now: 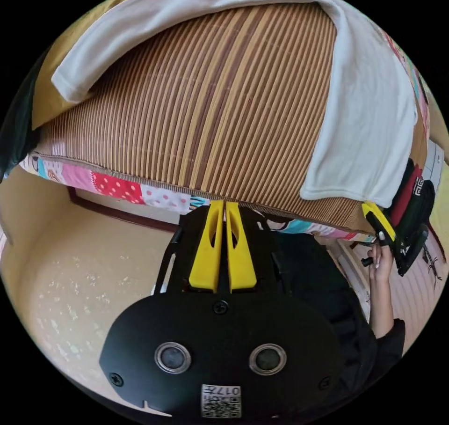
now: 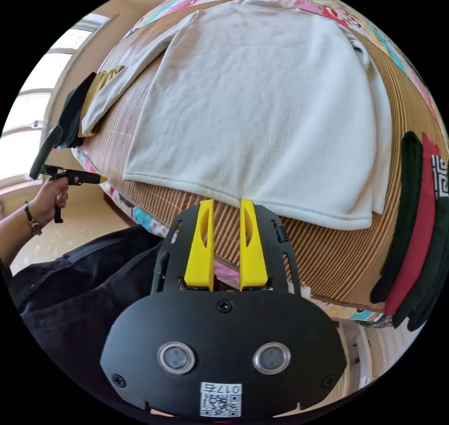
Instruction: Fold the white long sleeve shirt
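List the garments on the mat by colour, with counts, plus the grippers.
White long sleeve shirt: 1
Dark folded garments: 2
Red folded garment: 1
Grippers: 2, left gripper, right gripper
Total: 6

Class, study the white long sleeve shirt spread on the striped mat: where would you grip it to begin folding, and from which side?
Probably the bottom hem of the white long sleeve shirt, coming from the bed's near edge. The hem lies flat as a free edge just ahead of the right gripper, whose jaws stand slightly apart, on the striped mat. The left gripper is shut and empty.
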